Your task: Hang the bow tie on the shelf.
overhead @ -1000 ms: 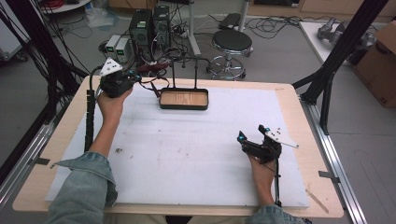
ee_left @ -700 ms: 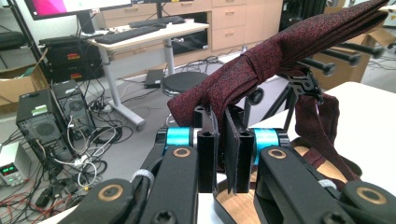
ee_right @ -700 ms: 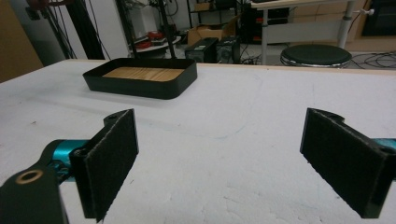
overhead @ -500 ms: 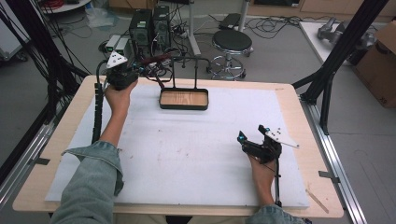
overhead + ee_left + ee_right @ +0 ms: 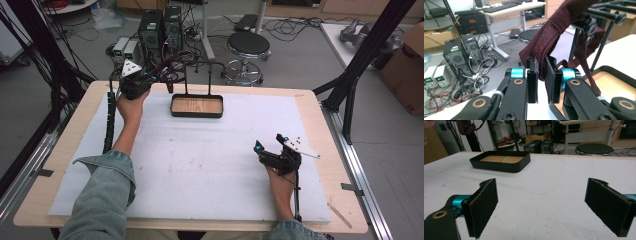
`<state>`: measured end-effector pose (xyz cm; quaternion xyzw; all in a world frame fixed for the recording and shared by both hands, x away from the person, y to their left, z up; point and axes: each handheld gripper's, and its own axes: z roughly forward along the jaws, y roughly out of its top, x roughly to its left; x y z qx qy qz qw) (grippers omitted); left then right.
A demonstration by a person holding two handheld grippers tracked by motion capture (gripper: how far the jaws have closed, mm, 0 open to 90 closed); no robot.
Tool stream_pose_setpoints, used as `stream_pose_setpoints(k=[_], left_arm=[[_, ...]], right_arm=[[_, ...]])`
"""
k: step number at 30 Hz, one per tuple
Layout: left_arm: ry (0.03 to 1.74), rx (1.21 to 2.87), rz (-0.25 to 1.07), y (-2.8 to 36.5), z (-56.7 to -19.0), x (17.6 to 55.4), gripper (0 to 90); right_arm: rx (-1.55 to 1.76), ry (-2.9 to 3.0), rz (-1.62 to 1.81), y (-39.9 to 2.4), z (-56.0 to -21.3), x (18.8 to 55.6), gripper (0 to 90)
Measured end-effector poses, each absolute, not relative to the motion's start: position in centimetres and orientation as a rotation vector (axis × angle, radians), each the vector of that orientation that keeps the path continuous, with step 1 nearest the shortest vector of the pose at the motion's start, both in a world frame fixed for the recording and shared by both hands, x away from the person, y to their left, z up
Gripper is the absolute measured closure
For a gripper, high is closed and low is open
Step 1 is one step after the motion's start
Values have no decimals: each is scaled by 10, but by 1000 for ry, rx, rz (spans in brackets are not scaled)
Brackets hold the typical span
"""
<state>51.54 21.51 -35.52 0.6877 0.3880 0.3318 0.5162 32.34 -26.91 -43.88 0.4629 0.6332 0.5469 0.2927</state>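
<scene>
A maroon cloth (image 5: 554, 32) is draped over the arm of a black rack (image 5: 604, 13) that rises from a black tray with a wooden floor (image 5: 196, 106). My left gripper (image 5: 541, 72) is at the cloth's hanging end, with the fabric between its nearly closed pads. Its jaws have just been opening slightly, and the fabric still fills the narrow gap. From above, the left gripper (image 5: 156, 79) sits left of the rack (image 5: 205, 65) at the table's back. My right gripper (image 5: 267, 143) rests low at the right side of the white mat, open and holding nothing (image 5: 541, 205).
A white mat (image 5: 210, 165) covers most of the wooden table. Black frame posts (image 5: 350, 85) stand at the table's right corner. Beyond the far edge are computer towers (image 5: 160, 30), loose cables and a round stool (image 5: 248, 45). The tray (image 5: 501, 161) lies ahead and left of the right gripper.
The left hand and its gripper have shifted a little right toward the rack and slightly down. The right hand and its gripper have kept still.
</scene>
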Motion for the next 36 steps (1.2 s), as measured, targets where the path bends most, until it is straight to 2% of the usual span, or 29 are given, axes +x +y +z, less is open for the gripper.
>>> stream_pose_setpoints(k=[7, 19, 30, 36], left_arm=[[937, 1670, 786, 216, -361, 516, 799], [935, 1683, 762, 215, -364, 516, 703], [920, 1688, 719, 220, -363, 511, 584], [895, 1670, 690, 226, -360, 504, 480]], right_arm=[[1233, 1687, 1457, -269, -439, 323, 106], [1235, 1685, 1460, -269, -439, 323, 106], [1238, 1683, 1462, -269, -439, 324, 106], [1231, 1682, 1461, -269, -439, 324, 106]])
